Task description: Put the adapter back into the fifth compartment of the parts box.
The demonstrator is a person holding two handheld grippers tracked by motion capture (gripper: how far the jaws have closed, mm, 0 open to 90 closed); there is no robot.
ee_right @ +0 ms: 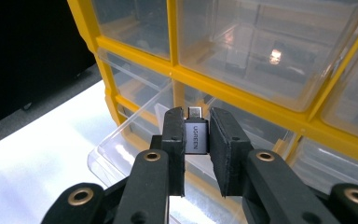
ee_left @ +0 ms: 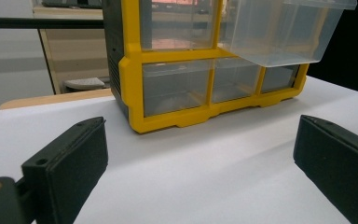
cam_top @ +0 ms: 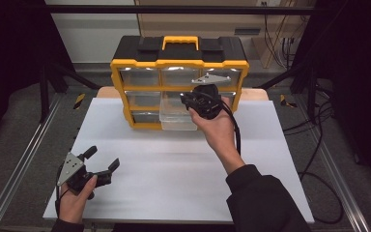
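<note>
A yellow and black organizer (cam_top: 178, 63) with clear drawers stands at the back of the white table. Its middle drawer (cam_top: 176, 113) is pulled out toward me. My right gripper (cam_top: 193, 100) hovers over that drawer's right end, shut on a small grey USB adapter (ee_right: 196, 135) with its metal plug pointing at the cabinet. The open drawer (ee_right: 135, 140) lies just below the adapter. My left gripper (cam_top: 101, 159) rests low at the front left of the table, open and holding nothing. It faces the organizer (ee_left: 205, 60), with the pulled-out drawer (ee_left: 284, 30) at upper right.
The white tabletop (cam_top: 174, 169) spreads between the organizer and my hands. Aluminium rails (cam_top: 24, 159) run along both sides, and black cables (cam_top: 319, 145) trail off the right edge. A wooden board edge (ee_left: 51, 99) shows behind the table.
</note>
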